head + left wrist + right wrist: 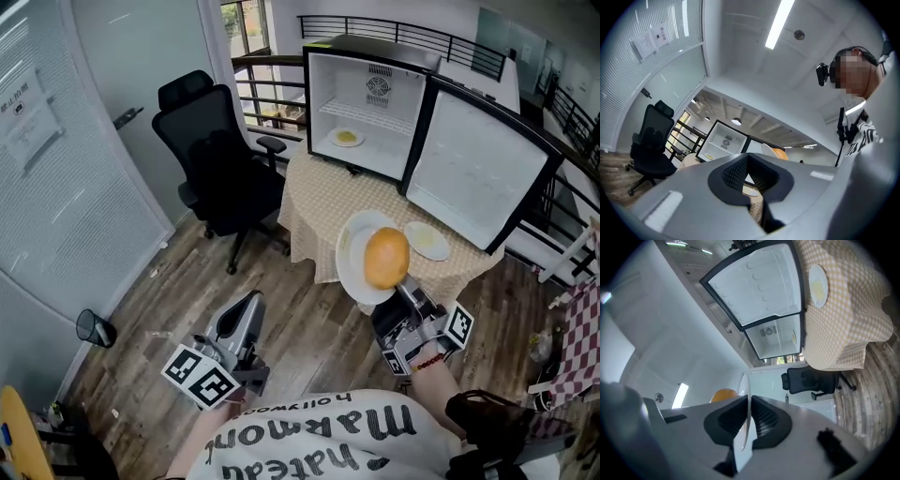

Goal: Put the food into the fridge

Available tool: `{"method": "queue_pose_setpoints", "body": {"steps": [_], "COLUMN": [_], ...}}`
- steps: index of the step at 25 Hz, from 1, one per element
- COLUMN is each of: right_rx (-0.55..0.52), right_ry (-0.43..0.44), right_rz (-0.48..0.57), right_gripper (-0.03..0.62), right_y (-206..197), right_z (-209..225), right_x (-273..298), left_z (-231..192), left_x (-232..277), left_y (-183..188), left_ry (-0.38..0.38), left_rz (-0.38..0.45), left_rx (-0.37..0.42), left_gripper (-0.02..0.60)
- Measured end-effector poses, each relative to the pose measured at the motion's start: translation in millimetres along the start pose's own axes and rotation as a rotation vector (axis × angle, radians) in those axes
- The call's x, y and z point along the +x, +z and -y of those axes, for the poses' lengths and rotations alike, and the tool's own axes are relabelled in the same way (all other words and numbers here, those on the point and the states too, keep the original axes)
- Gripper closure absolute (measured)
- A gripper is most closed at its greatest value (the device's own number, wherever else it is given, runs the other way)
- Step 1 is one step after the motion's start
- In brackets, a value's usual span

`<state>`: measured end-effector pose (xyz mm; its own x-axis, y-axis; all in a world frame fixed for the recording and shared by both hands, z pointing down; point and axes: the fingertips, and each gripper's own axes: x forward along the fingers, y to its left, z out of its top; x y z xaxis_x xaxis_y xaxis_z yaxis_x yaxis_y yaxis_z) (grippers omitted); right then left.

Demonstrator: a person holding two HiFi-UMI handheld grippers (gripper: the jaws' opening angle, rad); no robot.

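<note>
A white plate (pixel 352 260) with a round orange bun (pixel 385 258) on it is gripped by its rim in my right gripper (pixel 405 289), tilted up in front of the table. The right gripper view shows the plate's edge (pixel 744 383) between the pads and the bun (pixel 723 394) behind it. The small fridge (pixel 367 112) stands open on the table with a plate of yellow food (pixel 346 138) inside. Another plate of food (pixel 427 240) lies on the checked cloth (pixel 314 202). My left gripper (pixel 249 305) hangs low at the left, shut and empty.
The fridge door (pixel 473 169) swings wide to the right over the table. A black office chair (pixel 220 155) stands left of the table. A glass wall (pixel 66 187) runs along the left, and a railing (pixel 272 94) lies behind the table.
</note>
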<state>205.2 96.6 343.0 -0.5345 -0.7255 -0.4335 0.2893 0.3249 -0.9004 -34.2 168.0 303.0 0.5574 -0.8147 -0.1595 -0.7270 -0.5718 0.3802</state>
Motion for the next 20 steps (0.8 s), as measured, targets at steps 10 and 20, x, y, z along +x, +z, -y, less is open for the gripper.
{"method": "queue_pose_setpoints", "body": {"steps": [10,20], "right_rx": [0.015,-0.065], "right_ry": [-0.059,-0.12], "right_rz": [0.133,0.25], "right_gripper": [0.566,0.566], "right_y": [26.0,47.7], "right_z": [26.9,44.5], "right_x": [-25.7,-9.6], "left_z": [-4.9,-49.2], "left_x": [42.9,97.0], "left_y": [-20.4,-18.0], "left_ry": [-0.121,-0.233], "left_rz": [-0.051,-0.085], "left_rx": [-0.051,-0.079], "left_gripper": [0.577,0.576]}}
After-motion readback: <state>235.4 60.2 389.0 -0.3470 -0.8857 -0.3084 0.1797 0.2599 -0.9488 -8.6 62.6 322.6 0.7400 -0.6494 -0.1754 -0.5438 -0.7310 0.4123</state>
